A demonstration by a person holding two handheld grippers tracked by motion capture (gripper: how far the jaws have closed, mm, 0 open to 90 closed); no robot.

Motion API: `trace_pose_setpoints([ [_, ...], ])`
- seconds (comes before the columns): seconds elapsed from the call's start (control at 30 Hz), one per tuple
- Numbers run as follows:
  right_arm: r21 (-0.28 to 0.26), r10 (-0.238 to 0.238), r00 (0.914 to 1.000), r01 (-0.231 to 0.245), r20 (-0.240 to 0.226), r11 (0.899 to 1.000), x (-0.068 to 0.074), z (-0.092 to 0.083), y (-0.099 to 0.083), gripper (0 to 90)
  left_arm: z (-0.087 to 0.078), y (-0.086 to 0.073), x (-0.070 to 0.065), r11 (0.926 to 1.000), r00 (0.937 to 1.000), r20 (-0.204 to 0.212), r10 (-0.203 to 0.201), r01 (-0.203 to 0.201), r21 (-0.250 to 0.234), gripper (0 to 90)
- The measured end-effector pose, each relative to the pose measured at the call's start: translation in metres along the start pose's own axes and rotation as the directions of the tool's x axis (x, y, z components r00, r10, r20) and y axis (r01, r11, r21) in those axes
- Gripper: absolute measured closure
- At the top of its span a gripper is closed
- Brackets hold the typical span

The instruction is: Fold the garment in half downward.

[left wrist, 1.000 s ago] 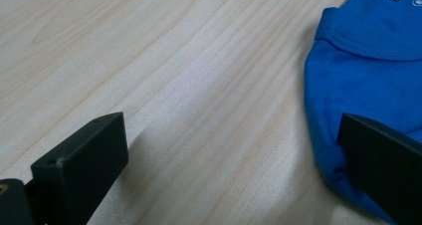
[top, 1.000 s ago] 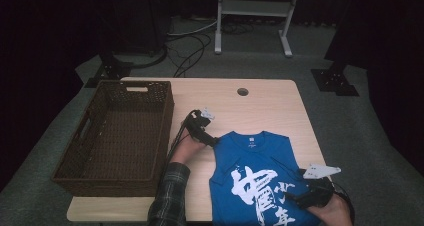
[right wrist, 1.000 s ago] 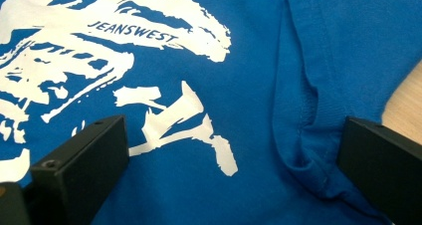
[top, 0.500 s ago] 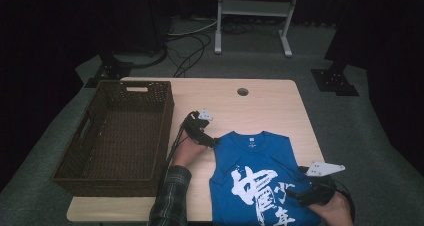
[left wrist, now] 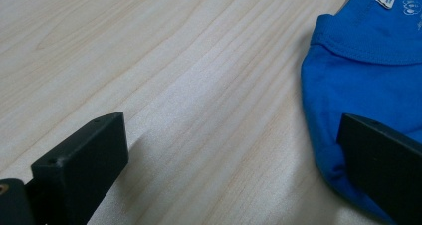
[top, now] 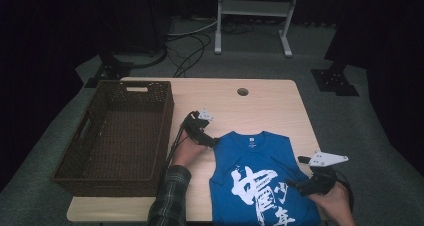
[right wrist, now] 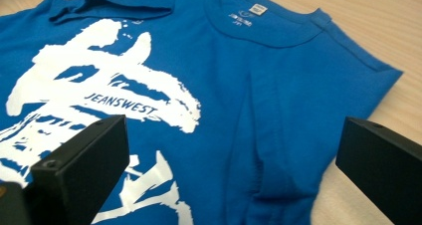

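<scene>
A blue sleeveless T-shirt with a white brush-style print lies flat at the near right of the wooden table, its collar pointing away from the person. The left gripper sits at the shirt's left shoulder, jaws spread wide, one over bare wood and the other over the shoulder's edge. The right gripper hovers over the shirt's right side, jaws likewise parted and holding nothing. A dark wicker basket stands well to the left.

A brown wicker basket sits on the left of the wooden table.
</scene>
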State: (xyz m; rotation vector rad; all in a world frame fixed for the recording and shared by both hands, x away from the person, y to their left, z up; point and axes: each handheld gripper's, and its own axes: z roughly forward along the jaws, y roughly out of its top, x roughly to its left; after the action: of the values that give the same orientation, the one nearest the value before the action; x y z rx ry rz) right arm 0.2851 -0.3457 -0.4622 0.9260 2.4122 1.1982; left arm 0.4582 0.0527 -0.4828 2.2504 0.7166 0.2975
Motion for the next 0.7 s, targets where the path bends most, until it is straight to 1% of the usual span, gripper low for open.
trace_pose_setpoints([
  [0.13, -0.016, 0.001, 1.0, -0.001, 0.004, 1.0, -0.005, -0.002, 0.003, 0.0, 0.0, 0.0, 0.0, 1.0, 1.0, 0.003, 0.001, -0.001, 0.0, 0.7],
  [0.27, -0.02, -0.002, 1.0, 0.002, 0.01, 1.0, -0.01, -0.003, 0.005, 0.0, 0.0, 0.0, 0.0, 1.0, 1.0, 0.003, 0.001, -0.001, -0.001, 0.7],
  [0.43, -0.024, 0.008, 0.9998, -0.007, 0.016, 1.0, -0.017, -0.002, 0.007, 0.0, 0.0, 0.0, 0.0, 1.0, 1.0, 0.002, 0.001, -0.001, -0.002, 0.7],
  [0.7, -0.02, 0.015, 0.9993, -0.014, 0.033, 1.0, -0.025, -0.002, 0.005, 0.0, 0.0, 0.0, 0.0, 1.0, 1.0, 0.003, 0.001, -0.001, -0.001, 0.7],
])
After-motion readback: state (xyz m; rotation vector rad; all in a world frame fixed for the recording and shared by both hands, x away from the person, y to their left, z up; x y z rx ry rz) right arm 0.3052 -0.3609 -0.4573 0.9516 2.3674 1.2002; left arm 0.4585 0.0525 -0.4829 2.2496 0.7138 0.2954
